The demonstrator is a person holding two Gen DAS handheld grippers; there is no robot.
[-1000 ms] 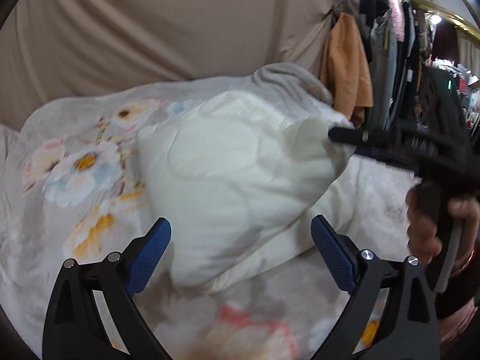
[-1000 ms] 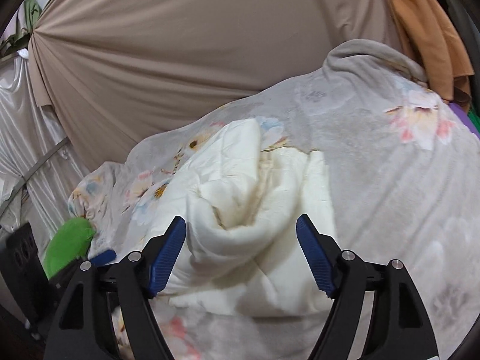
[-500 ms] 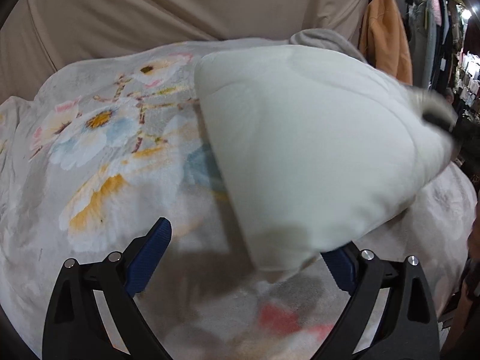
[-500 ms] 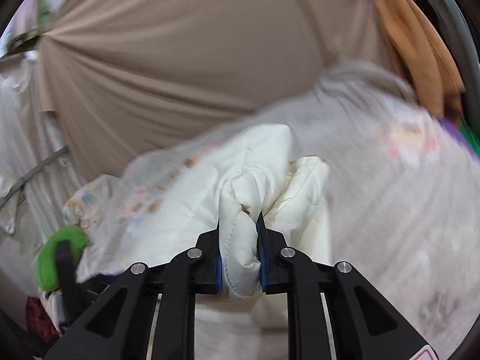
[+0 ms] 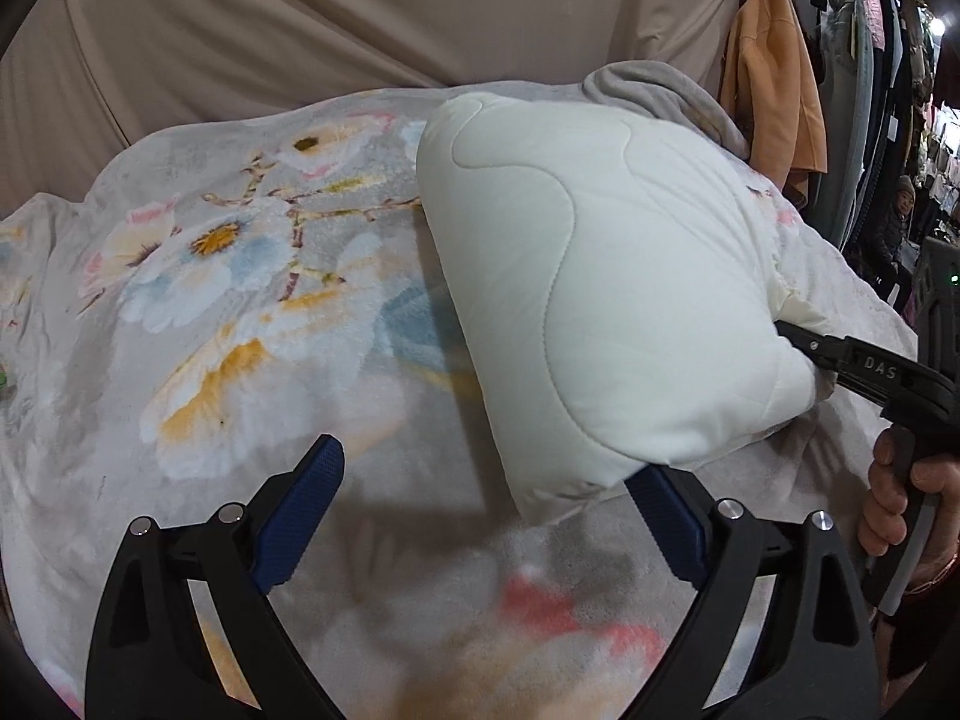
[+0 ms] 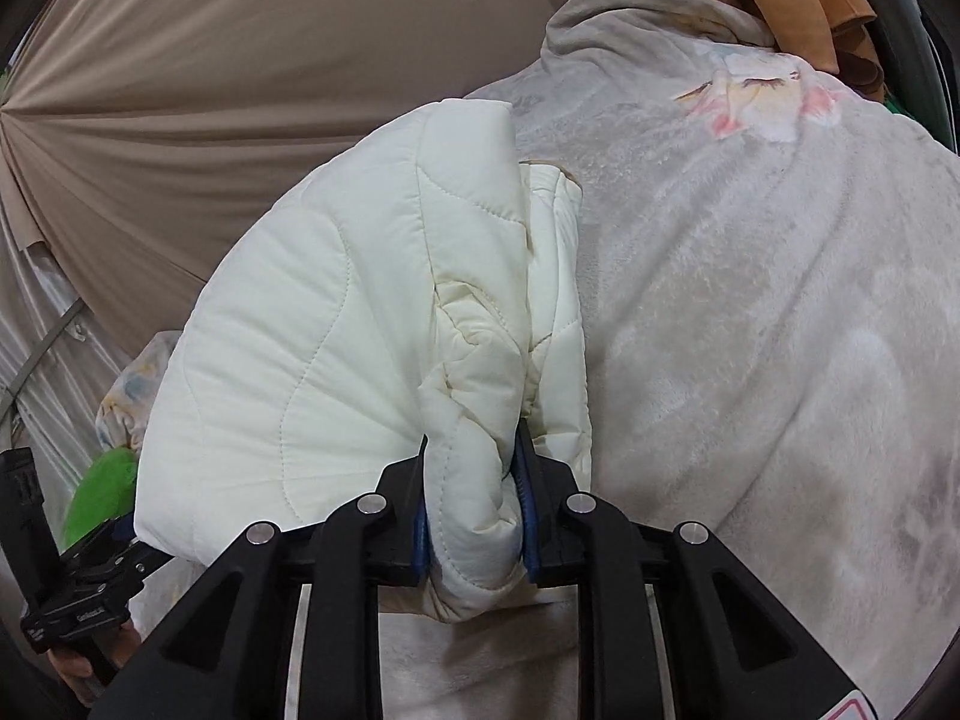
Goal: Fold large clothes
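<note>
A folded cream quilted jacket is held up off the floral blanket, hanging as a thick bundle. My right gripper is shut on a bunched edge of the jacket; it also shows at the right of the left wrist view, pinching the jacket's side. My left gripper is open and empty, just below the jacket's lower corner, which overlaps its right finger.
The grey floral blanket covers the whole work surface. A beige curtain hangs behind. An orange garment and a clothes rack stand at the far right. A green item lies at the blanket's left edge.
My right gripper closed on the jacket's bunched edge and lifted the bundle up off the blanket. My left gripper stayed open below it.
</note>
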